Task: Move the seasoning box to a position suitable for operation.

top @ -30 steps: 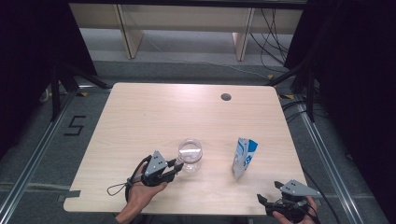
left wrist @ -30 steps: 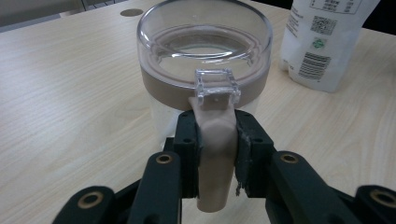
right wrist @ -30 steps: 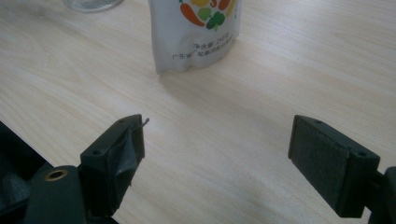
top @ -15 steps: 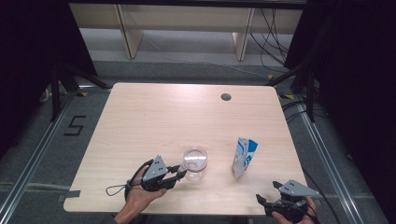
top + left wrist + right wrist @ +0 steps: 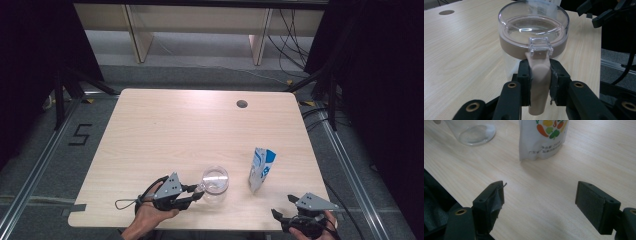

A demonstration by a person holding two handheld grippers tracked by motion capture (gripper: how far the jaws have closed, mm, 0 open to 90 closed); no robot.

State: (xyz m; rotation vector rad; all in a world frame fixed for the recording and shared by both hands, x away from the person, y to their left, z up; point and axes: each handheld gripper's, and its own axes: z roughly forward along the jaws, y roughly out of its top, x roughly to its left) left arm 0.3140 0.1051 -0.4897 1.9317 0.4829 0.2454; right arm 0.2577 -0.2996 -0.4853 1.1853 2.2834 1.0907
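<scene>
Two changes: left fingers [image 5: 539, 82], clamped on the jar's [image 5: 215, 184] handle [image 5: 538, 75], dragged it sideways; right fingers [image 5: 544, 202], empty, just narrowed slightly toward the pouch [image 5: 541, 137] ahead.

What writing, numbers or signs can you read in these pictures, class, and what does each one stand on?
"5": black mark on the grey floor left of the table.
Pouch: small printed lines below the vegetable drawings, too blurred to read.
Clear jar: no writing on it.
</scene>
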